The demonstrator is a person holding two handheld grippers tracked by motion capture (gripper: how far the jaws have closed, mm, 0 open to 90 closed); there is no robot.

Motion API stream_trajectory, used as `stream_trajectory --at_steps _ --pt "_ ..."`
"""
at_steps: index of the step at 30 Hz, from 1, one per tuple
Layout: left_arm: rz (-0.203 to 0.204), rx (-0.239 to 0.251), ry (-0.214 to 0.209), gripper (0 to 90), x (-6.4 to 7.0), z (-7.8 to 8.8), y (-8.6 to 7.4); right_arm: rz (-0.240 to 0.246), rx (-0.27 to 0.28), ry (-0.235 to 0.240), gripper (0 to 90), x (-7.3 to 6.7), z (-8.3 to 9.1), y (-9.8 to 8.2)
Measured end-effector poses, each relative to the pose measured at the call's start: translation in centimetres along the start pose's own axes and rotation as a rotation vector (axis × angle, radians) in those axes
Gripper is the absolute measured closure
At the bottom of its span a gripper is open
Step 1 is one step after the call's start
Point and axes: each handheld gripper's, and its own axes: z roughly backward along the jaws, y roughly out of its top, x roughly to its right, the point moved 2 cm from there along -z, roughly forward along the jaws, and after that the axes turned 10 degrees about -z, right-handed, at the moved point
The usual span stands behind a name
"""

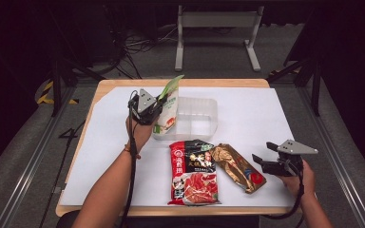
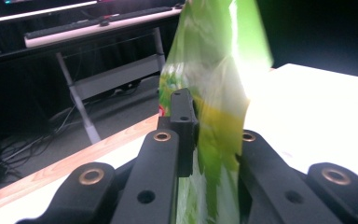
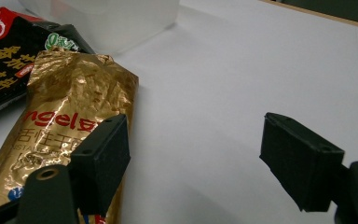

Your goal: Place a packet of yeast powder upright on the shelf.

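My left gripper (image 1: pixel 164 100) is shut on a green and white pouch (image 1: pixel 168 109), holding it upright at the left end of a clear plastic container (image 1: pixel 204 102). In the left gripper view the jaws (image 2: pixel 214 126) pinch the green pouch (image 2: pixel 214 70) between them. My right gripper (image 1: pixel 261 160) rests open at the right front, pointing left at a gold foil packet (image 1: pixel 237 166). The right gripper view shows its wide jaws (image 3: pixel 198 158) with nothing between them, the gold packet (image 3: pixel 70 102) lying beside the left jaw.
A red and black food packet (image 1: pixel 193 173) lies flat in front of the container, touching the gold one. A white sheet (image 1: pixel 247 114) covers the wooden table (image 1: pixel 138 83). A metal frame (image 1: pixel 216 21) stands on the floor beyond.
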Motion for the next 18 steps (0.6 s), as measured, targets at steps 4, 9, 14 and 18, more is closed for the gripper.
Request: stream_trajectory --at_steps 4,9,14,18 --pt "0.011 0.005 -0.021 85.8 -0.2 0.5 -0.2 -0.002 0.002 0.001 24.9 0.0 0.0 0.0" --pt "0.013 0.004 -0.05 86.1 -0.3 1.2 -0.5 -0.001 0.005 0.003 25.1 0.0 0.1 0.0" --pt "0.015 0.015 -0.076 82.9 -0.5 2.1 -0.6 0.008 0.003 -0.001 25.2 -0.1 0.1 0.0" --pt "0.01 0.022 -0.105 78.9 -0.5 2.7 -0.5 0.015 0.001 -0.005 25.2 -0.1 0.0 0.0"
